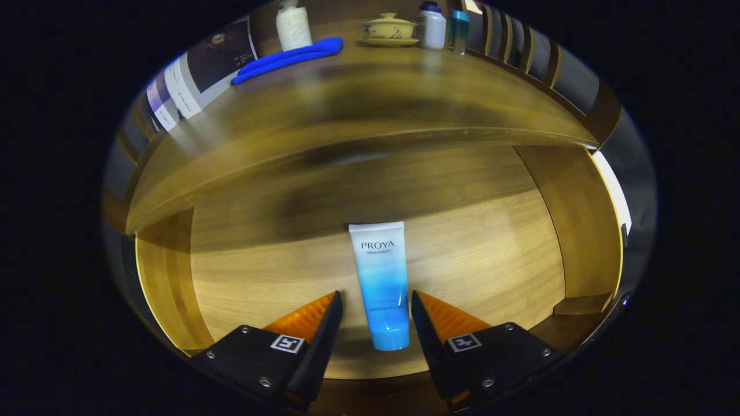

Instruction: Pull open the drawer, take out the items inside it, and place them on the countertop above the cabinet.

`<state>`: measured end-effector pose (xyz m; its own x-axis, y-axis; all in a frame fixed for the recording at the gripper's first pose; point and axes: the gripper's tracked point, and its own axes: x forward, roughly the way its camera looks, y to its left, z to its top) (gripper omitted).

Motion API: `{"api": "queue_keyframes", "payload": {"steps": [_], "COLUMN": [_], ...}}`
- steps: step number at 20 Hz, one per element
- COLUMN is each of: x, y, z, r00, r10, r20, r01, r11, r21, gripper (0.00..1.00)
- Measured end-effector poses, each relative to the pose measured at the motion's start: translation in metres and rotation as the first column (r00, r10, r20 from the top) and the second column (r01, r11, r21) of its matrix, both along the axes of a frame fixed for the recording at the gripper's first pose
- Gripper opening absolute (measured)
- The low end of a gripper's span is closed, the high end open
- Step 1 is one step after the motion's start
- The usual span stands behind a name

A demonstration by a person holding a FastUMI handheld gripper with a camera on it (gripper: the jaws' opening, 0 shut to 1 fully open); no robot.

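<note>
Tube brand: I read "PROYA" on the white upper part of the tube (381, 283), which lies flat on the drawer floor (491, 260).
Tube second line: just under the brand sits a smaller line; I cannot read it surely.
Tube lower print: faint lines on the blue part, too small for me.
Finger markers: square coded tags on both bodies of the gripper (376, 303), either side of the tube; they carry no letters.
Printed sheets: beyond the tube, on the countertop (370, 110), magazine pages (199, 75) bear text too blurred to read.
White bottle: the bottle (293, 26) beyond the tube has pale lettering I cannot make out.
</note>
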<state>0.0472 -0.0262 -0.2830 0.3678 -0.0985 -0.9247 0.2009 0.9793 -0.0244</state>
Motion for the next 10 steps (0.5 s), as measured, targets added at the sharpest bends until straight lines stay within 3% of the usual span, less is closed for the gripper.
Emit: {"api": "queue_keyframes", "payload": {"steps": [4, 10], "x": [-0.001, -0.006], "y": [-0.005, -0.004], "z": [-0.003, 0.012], "r00": [1.0, 0.994], "r10": [-0.006, 0.011], "r20": [0.015, 0.109], "r01": [0.006, -0.008], "r11": [1.0, 1.0], "r21": [-0.003, -0.029], "gripper": [0.5, 0.37]}}
